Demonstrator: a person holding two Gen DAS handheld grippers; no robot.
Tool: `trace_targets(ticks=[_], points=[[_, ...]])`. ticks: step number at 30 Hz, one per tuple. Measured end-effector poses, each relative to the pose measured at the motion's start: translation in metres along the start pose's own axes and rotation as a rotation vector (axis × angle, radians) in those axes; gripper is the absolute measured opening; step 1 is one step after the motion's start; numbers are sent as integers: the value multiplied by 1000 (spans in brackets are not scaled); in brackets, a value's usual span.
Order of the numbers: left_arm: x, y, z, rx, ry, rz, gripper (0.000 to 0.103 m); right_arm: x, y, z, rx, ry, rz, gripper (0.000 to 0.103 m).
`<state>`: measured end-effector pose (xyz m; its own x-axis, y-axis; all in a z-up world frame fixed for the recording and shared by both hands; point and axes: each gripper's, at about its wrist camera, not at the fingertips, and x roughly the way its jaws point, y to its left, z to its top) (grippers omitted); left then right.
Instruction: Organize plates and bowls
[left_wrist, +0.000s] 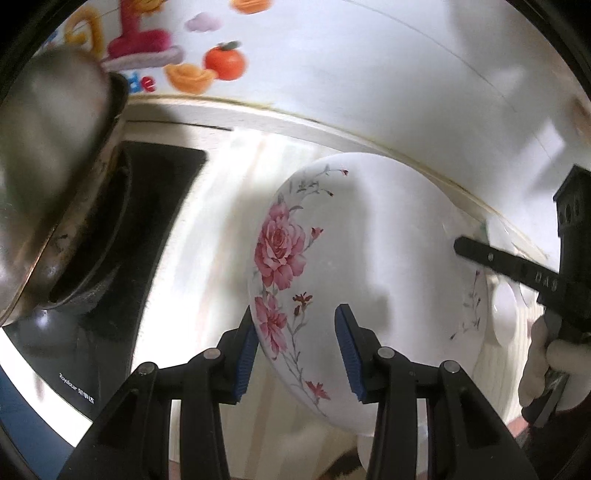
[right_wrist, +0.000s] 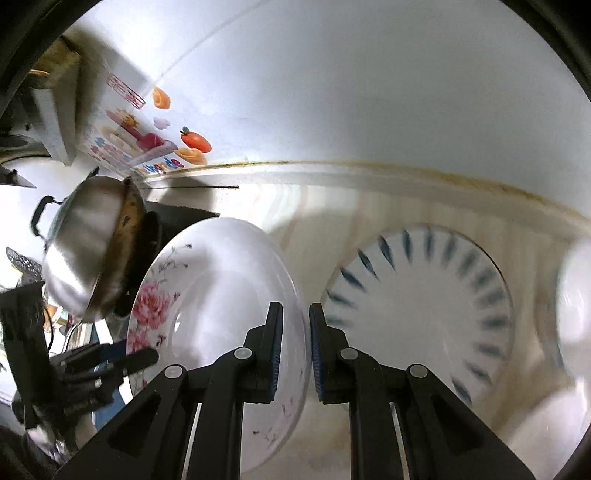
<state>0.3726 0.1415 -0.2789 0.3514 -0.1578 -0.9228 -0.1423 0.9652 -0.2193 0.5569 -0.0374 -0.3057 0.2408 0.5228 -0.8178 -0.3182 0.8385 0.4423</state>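
Observation:
A white plate with pink roses (left_wrist: 369, 258) is held tilted above the counter. My left gripper (left_wrist: 297, 354) has its jaws around the plate's near rim, with a wide gap to the right pad. My right gripper (right_wrist: 295, 350) is shut on the plate's opposite rim (right_wrist: 299, 295); its finger also shows in the left wrist view (left_wrist: 491, 258). A white plate with blue dashes (right_wrist: 424, 310) lies flat on the counter to the right. A white bowl (right_wrist: 576, 295) sits blurred at the far right.
A steel pot (right_wrist: 85, 243) stands on a black stove (left_wrist: 147, 192) at the left. A white wall with a fruit sticker (left_wrist: 221, 62) backs the pale counter (right_wrist: 332, 206). A white dish (left_wrist: 504, 314) shows behind the floral plate.

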Motion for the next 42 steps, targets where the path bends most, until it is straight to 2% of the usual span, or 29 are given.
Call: trace_targets(ticks=[9, 15, 23, 29, 42], points=[[-7, -57, -38, 157, 42, -55, 39, -74, -38, -93, 166, -68, -21, 16], [10, -82, -63, 241, 104, -74, 39, -106, -63, -153, 250, -74, -53, 16], [45, -99, -93, 302, 208, -32, 38, -97, -95, -221, 348, -8, -72, 16], [63, -102, -100, 342, 249, 23, 39, -73, -106, -244, 375, 46, -73, 16], [86, -110, -107, 376, 289, 72, 38, -58, -104, -232, 357, 94, -114, 16]])
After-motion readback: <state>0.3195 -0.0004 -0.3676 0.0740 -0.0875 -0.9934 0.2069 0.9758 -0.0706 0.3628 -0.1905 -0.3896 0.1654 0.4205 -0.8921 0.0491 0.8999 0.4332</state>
